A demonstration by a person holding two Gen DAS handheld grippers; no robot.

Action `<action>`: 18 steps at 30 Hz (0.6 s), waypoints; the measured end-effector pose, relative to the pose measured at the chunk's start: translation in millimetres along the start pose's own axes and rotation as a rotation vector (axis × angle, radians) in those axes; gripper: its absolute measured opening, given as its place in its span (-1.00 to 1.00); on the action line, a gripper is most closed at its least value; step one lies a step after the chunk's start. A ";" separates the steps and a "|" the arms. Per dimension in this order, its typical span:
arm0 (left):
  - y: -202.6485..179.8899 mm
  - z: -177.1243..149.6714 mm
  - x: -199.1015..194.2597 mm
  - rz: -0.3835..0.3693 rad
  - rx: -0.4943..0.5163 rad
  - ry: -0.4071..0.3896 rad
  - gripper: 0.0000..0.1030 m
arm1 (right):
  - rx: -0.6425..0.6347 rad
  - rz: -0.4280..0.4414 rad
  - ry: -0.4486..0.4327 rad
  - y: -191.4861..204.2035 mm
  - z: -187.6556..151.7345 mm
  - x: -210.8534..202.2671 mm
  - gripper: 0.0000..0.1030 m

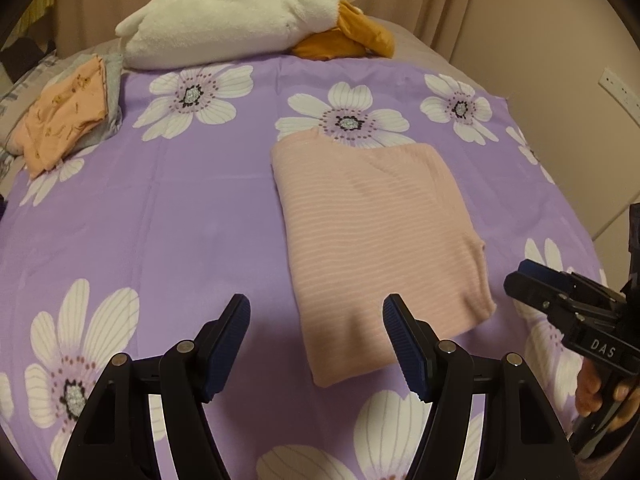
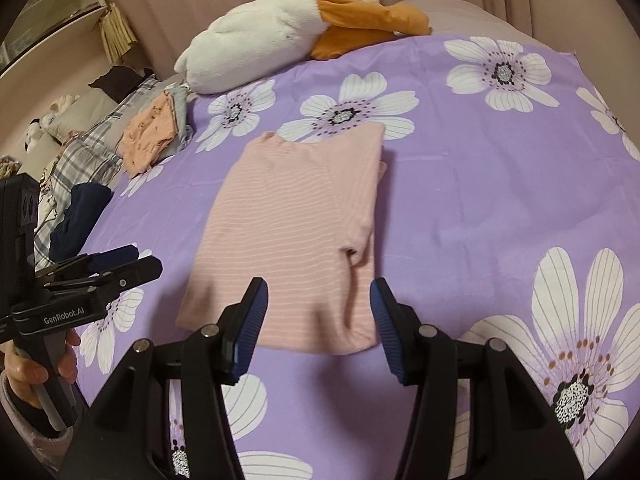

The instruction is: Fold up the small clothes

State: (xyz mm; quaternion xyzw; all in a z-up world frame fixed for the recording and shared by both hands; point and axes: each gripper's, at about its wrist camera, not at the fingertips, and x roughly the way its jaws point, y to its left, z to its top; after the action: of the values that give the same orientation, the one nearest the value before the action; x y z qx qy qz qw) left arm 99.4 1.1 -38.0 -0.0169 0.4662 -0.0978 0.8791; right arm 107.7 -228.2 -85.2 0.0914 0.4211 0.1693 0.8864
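Observation:
A pink striped shirt (image 1: 376, 236) lies folded lengthwise into a long rectangle on the purple flowered sheet (image 1: 180, 208); it also shows in the right wrist view (image 2: 288, 240), with a sleeve folded over its right side. My left gripper (image 1: 316, 340) is open and empty, just above the shirt's near left corner. My right gripper (image 2: 320, 320) is open and empty over the shirt's near edge. Each gripper shows in the other's view, the right one (image 1: 532, 280) at the shirt's right and the left one (image 2: 120, 264) at its left.
A folded orange garment (image 1: 64, 116) on a grey one lies at the sheet's far left (image 2: 150, 136). A white and orange plush toy (image 1: 240, 20) lies at the far edge. Plaid bedding and a dark blue cloth (image 2: 80, 216) lie left of the sheet.

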 end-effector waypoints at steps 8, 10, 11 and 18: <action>-6.0 -7.1 -11.4 -0.011 0.008 0.000 0.33 | -0.055 -0.037 -0.014 18.9 -5.5 -15.1 0.05; -7.8 -8.9 -14.1 -0.009 0.010 0.000 0.34 | -0.065 -0.040 -0.018 21.6 -7.4 -19.1 0.10; -8.3 -9.7 -15.5 -0.010 0.008 -0.001 0.34 | -0.070 -0.045 -0.019 23.1 -8.3 -21.0 0.11; -13.7 -14.3 -23.0 0.017 0.011 0.001 0.34 | -0.080 -0.047 -0.028 28.0 -13.6 -31.3 0.14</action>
State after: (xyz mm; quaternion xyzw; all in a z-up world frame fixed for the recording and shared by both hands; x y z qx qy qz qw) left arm 72.9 -7.2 -25.6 -0.0080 0.4661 -0.0931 0.8798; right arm 72.5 -213.9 -62.9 0.0485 0.4034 0.1639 0.8989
